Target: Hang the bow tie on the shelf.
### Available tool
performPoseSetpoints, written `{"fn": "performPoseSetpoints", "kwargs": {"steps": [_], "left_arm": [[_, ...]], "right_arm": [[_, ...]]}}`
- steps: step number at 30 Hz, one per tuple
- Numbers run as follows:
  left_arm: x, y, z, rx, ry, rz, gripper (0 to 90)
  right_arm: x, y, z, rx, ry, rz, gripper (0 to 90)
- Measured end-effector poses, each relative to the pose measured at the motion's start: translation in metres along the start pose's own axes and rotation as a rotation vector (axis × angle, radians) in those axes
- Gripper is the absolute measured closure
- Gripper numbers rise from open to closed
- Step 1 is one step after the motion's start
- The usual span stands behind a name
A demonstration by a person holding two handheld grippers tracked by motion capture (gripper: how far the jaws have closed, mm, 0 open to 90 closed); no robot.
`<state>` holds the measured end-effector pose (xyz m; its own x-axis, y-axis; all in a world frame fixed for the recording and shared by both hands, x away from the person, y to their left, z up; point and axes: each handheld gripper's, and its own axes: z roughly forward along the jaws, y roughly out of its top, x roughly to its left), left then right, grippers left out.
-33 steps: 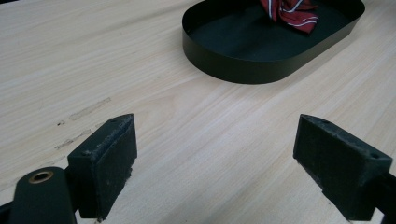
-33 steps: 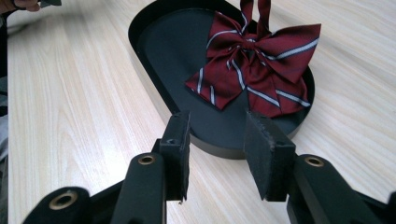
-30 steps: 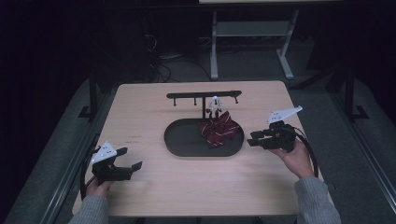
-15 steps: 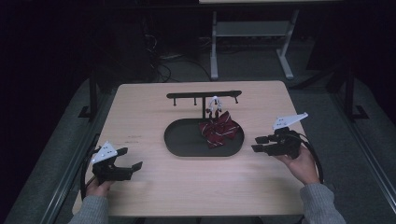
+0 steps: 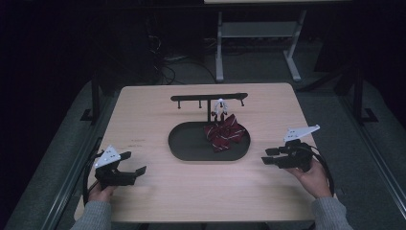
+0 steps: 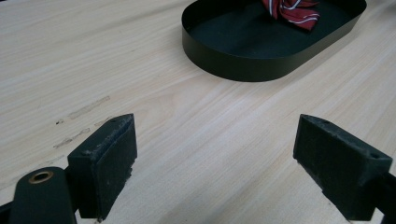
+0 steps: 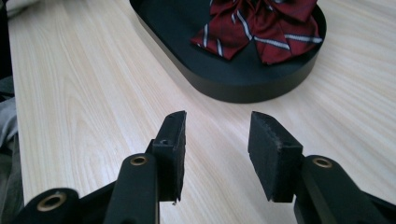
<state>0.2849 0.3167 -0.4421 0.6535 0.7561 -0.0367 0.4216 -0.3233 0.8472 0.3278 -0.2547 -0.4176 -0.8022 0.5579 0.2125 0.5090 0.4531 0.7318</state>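
In the high view the bow tie (image 5: 224,134) lies at the right end of the black oval tray (image 5: 191,148), mid-frame on the counter (image 5: 158,110), its white neck strap reaching up to the black peg rack (image 5: 209,98) that stands just behind the tray. The right tool (image 5: 269,156) sits at the right of the frame, apart from the tray's right end, with jaws pointing left toward it. Its jaws have just been opening; they stand partly spread with nothing but bare wood between them. In the right gripper view the bow tie (image 7: 261,25) fills the tray's near end above the jaws. The left tool (image 5: 133,164) is at the lower left, jaws wide apart and holding nothing, well away from the tray (image 6: 233,65).
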Motion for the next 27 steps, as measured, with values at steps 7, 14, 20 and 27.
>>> {"fn": "performPoseSetpoints", "kwargs": {"steps": [7,14,20,27], "left_arm": [[0.001,0.000,0.000,0.008,0.000,0.017,13.0],[0.000,0.000,0.000,0.008,0.000,0.018,13.0],[0.000,0.000,0.000,0.009,-0.002,0.017,13.0],[0.000,0.000,0.000,0.010,-0.002,0.021,13.0]], "right_arm": [[0.001,-0.012,-0.002,0.002,0.002,0.020,55.4],[0.002,-0.023,-0.006,0.000,-0.006,0.033,55.3],[0.004,-0.032,-0.008,-0.006,-0.007,0.047,55.1],[0.007,-0.040,-0.006,-0.010,0.001,0.049,54.4]]}}
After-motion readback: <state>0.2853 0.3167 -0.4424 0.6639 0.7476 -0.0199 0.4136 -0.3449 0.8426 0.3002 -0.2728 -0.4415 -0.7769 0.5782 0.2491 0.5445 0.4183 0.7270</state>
